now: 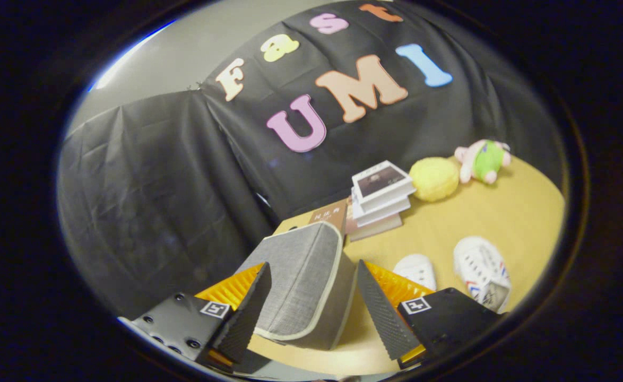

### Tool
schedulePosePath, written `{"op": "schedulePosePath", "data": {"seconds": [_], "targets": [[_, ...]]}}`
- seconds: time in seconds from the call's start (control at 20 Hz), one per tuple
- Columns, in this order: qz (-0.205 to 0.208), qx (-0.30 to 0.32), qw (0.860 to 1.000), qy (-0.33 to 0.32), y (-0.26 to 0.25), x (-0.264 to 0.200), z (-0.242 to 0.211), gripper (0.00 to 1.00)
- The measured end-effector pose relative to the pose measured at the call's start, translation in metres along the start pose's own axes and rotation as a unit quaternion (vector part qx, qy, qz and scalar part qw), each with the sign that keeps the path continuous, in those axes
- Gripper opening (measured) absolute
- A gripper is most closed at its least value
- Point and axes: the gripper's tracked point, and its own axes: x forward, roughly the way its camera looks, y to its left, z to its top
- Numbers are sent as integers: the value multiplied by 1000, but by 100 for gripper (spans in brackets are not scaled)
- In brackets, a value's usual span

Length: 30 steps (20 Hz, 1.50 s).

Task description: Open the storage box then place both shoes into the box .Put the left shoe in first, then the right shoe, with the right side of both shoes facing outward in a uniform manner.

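**Ana:** Gripper view first, biggest thing down to smallest. What dominates?

**Ben:** After the tan wooden tabletop (502, 217), it's the grey fabric storage box with pale piping (303, 281). It sits between the fingers, tilted in this view, its lid side turned toward the camera. I see no gap along the piped edge, so I judge it closed.

**Ana:** And the gripper (311, 313)?

**Ben:** Spread wide, released. One finger lies at the box's nine o'clock and the other at its three o'clock. The left pad looks close to the fabric, maybe touching; the right stands off it with table showing between. Nothing is clamped.

**Ana:** So the opening step is not yet done?

**Ben:** That's my reading. The fingers bracket the box as though lining up on the lid, but no flap is lifted.

**Ana:** The shoes?

**Ben:** Both out on the table, at about three o'clock from the box. One white sneaker with red and blue side marks (482, 271) lies farther out; the plain white sneaker toe (416, 269) pokes up just beyond the right finger. Which is left and which is right I cannot tell.

**Ana:** Anything else?

**Ben:** At one o'clock from the box, a stack of white books (381, 197); past it a fuzzy yellow ball (434, 178), then a small pink and green plush toy (484, 161).

**Ana:** Left to do?

**Ben:** Everything: open, left shoe, right shoe.
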Motion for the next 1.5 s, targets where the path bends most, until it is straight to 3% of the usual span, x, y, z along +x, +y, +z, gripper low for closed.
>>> {"op": "schedulePosePath", "data": {"seconds": [0.25, 0.45, 0.65, 0.85, 1.1, 1.2, 1.4, 1.5], "targets": [[39, 107, 992, 60, 1, 8, -27, 99], [74, 197, 971, 111, 6, 21, -51, 99], [87, 244, 955, 144, 9, 26, -70, 99], [95, 276, 941, 171, 8, 31, -77, 76], [94, 296, 936, 165, 1, 33, -70, 47], [97, 309, 932, 162, -3, 34, -65, 28], [120, 313, 926, 175, 6, 26, -60, 13], [136, 305, 925, 180, 17, 21, -55, 13]]}}
